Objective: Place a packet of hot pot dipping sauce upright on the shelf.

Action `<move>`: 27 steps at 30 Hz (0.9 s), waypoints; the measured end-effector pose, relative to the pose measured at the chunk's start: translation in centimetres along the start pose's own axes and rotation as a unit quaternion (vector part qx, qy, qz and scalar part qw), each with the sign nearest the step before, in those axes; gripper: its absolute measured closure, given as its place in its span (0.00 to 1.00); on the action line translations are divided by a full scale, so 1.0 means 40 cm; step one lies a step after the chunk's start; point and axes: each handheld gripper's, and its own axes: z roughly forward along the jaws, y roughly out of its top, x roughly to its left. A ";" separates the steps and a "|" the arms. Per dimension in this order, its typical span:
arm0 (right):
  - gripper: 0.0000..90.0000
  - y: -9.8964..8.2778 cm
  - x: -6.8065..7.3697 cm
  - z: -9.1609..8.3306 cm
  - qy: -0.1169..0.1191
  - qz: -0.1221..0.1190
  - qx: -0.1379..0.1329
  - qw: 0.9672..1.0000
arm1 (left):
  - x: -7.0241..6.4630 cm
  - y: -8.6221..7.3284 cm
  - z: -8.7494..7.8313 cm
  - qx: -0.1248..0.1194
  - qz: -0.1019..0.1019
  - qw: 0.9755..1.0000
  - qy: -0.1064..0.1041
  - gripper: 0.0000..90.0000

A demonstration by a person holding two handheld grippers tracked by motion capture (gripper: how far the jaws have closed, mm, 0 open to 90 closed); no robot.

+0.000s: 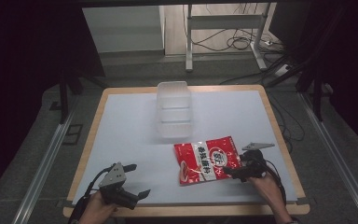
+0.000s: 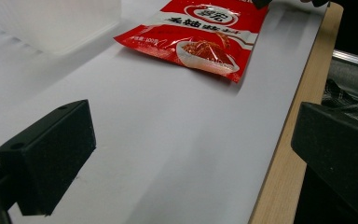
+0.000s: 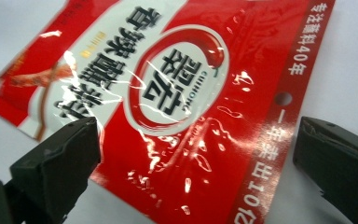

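A red and white snack packet (image 1: 206,160) lies flat on the white table mat (image 1: 126,126), near the front right. My right gripper (image 1: 236,164) is at the packet's right end, open. In the right gripper view the packet (image 3: 182,93) sits between and beneath the spread jaws of that gripper (image 3: 196,158); one jaw overlaps its edge, the other stands over bare mat. My left gripper (image 1: 137,179) is open near the front left edge with nothing in it. The left gripper view shows its jaws (image 2: 191,154) wide apart over bare mat, the packet (image 2: 200,37) farther off.
A clear plastic container (image 1: 173,109) stands at the middle back of the mat, also seen as the clear container (image 2: 51,23) in the left gripper view. The wooden table rim (image 1: 279,135) frames the mat. Metal rails and cables lie on the floor around.
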 end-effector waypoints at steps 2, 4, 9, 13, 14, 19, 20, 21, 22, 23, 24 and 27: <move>0.01 0.001 -0.001 0.001 0.001 0.001 -0.002 1.000 | 0.000 0.000 0.000 0.000 0.000 1.000 0.000 0.00; 0.00 0.004 -0.002 0.004 0.007 0.014 -0.008 1.000 | 0.000 0.000 0.000 0.001 0.001 1.000 0.000 0.00; 0.01 0.006 -0.011 -0.004 0.033 0.042 -0.031 0.998 | 0.000 0.000 0.000 0.001 0.001 1.000 -0.001 0.00; 0.02 0.006 -0.010 -0.008 0.057 0.064 -0.033 0.996 | -0.001 0.000 0.000 0.001 0.001 1.000 -0.001 0.00; 0.02 0.006 -0.010 -0.008 0.057 0.064 -0.033 0.996 | -0.001 0.000 0.000 0.001 0.001 1.000 -0.001 0.00; 0.03 0.013 0.015 -0.003 0.069 0.046 -0.024 0.996 | -0.001 0.000 0.001 0.002 0.002 1.000 -0.001 0.00; 0.03 0.014 0.017 -0.002 0.065 0.039 -0.021 0.997 | -0.001 0.000 0.001 0.002 0.002 1.000 -0.001 0.00; 0.03 0.015 0.019 0.000 0.063 0.034 -0.020 0.997 | -0.001 0.000 0.001 0.002 0.002 1.000 -0.001 0.00; 0.04 0.016 0.020 0.002 0.061 0.032 -0.021 0.997 | -0.002 0.000 0.001 0.002 0.003 1.000 -0.001 0.00; 0.04 0.017 0.021 0.006 0.059 0.030 -0.020 0.998 | -0.002 0.000 0.001 0.003 0.004 1.000 0.000 0.00; 0.04 0.019 0.023 0.009 0.059 0.026 -0.018 0.998 | -0.002 0.000 0.002 0.003 0.005 1.000 0.000 0.00; 0.05 0.028 0.030 0.019 0.046 0.006 -0.006 0.999 | -0.003 0.000 0.003 0.004 0.006 1.000 -0.001 0.00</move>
